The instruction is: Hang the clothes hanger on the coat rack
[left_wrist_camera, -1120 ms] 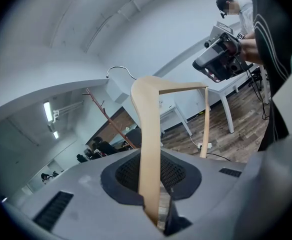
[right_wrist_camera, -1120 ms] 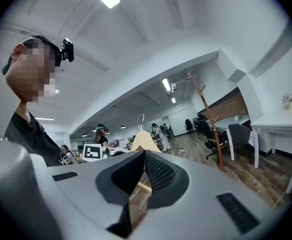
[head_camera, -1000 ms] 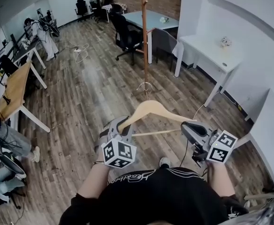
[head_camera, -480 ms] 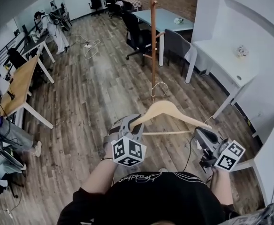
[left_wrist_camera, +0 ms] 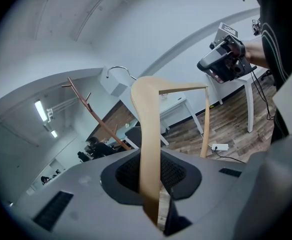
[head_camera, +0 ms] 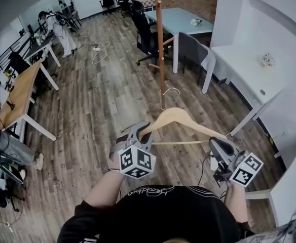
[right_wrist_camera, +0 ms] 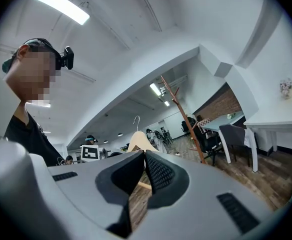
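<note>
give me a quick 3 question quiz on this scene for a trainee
1. True or false: the hook of the wooden hanger already hangs on the coat rack.
2. The left gripper has its jaws: A) open and empty B) shut on the hanger C) shut on the rack's pole.
3. In the head view, what seat stands just beyond the rack?
Key: 1 false; 2 B; 3 a black office chair.
</note>
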Demonstrator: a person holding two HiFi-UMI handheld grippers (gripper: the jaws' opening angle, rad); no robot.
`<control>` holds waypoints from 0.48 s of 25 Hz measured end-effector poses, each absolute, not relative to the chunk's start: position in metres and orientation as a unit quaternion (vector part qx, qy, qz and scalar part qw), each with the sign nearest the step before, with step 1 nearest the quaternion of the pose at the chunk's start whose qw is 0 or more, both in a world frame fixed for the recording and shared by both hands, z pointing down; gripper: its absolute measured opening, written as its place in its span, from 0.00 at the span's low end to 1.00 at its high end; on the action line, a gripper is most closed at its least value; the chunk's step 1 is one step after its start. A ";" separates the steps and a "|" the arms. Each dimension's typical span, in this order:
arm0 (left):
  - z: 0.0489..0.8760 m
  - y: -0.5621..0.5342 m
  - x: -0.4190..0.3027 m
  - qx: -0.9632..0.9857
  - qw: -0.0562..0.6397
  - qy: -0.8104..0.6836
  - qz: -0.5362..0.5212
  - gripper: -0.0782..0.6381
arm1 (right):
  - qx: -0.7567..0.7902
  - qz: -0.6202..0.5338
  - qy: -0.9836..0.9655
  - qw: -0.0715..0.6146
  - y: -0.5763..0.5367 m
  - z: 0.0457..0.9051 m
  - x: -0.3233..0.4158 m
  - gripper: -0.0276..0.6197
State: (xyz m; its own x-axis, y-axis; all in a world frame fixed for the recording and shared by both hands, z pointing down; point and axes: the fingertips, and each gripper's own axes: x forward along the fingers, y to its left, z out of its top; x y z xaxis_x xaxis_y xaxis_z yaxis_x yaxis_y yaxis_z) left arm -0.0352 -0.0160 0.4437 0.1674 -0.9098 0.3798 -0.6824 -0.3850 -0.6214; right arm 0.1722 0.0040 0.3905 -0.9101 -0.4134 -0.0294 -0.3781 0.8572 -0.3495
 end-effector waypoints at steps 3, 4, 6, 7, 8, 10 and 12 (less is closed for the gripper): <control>0.444 -0.038 -0.026 -0.744 0.159 0.537 -0.365 0.20 | -0.206 -0.168 0.963 0.049 -0.018 0.392 0.185 0.11; 0.444 -0.044 -0.022 -0.742 0.160 0.540 -0.364 0.20 | -0.205 -0.167 0.963 0.047 -0.025 0.393 0.188 0.11; 0.447 -0.053 -0.017 -0.743 0.153 0.543 -0.360 0.20 | -0.205 -0.165 0.964 0.045 -0.035 0.394 0.194 0.11; 0.450 -0.055 -0.016 -0.745 0.149 0.542 -0.360 0.19 | -0.205 -0.166 0.964 0.044 -0.039 0.395 0.196 0.11; 0.452 -0.058 -0.015 -0.746 0.146 0.541 -0.361 0.20 | -0.205 -0.167 0.963 0.044 -0.043 0.396 0.197 0.11; 0.453 -0.061 -0.016 -0.745 0.145 0.539 -0.366 0.20 | -0.203 -0.170 0.963 0.044 -0.048 0.396 0.196 0.11; 0.451 -0.066 -0.019 -0.742 0.147 0.540 -0.369 0.19 | -0.199 -0.173 0.964 0.044 -0.053 0.397 0.192 0.11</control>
